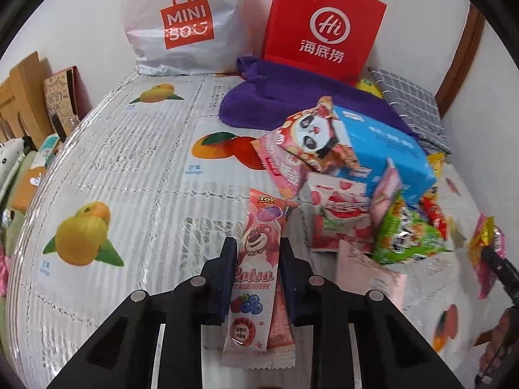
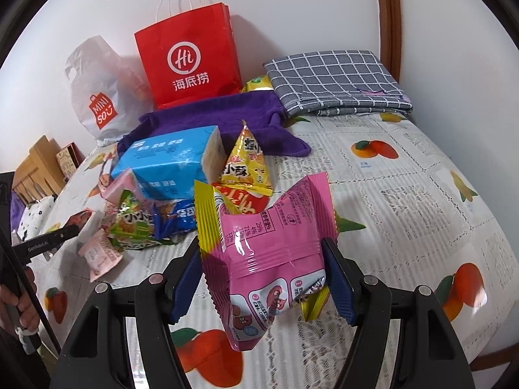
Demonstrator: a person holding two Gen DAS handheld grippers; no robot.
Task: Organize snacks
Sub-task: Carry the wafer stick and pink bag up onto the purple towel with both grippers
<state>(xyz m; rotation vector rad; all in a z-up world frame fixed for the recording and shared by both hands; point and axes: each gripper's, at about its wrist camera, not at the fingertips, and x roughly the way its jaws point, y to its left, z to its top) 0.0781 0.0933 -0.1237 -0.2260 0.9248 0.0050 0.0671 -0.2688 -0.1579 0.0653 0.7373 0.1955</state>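
Clamped between the left gripper [image 1: 256, 259]'s jaws, a slim pink Lotso packet [image 1: 254, 265] is lying lengthwise, a second pink sachet [image 1: 281, 321] tucked beside it. The right gripper [image 2: 262, 275] is gripping a puffy pink snack bag [image 2: 272, 253] above the tablecloth. Sorting looks underway: both picks seem made, so each next needs carrying clear of the snack pile [image 2: 168, 188] and setting down apart. A fruit-print tablecloth [image 1: 136, 168] is covering the surface; a red paper bag [image 1: 321, 26], white shopping bag [image 1: 185, 22] and purple towel [image 1: 275, 100] are sitting against a white wall.
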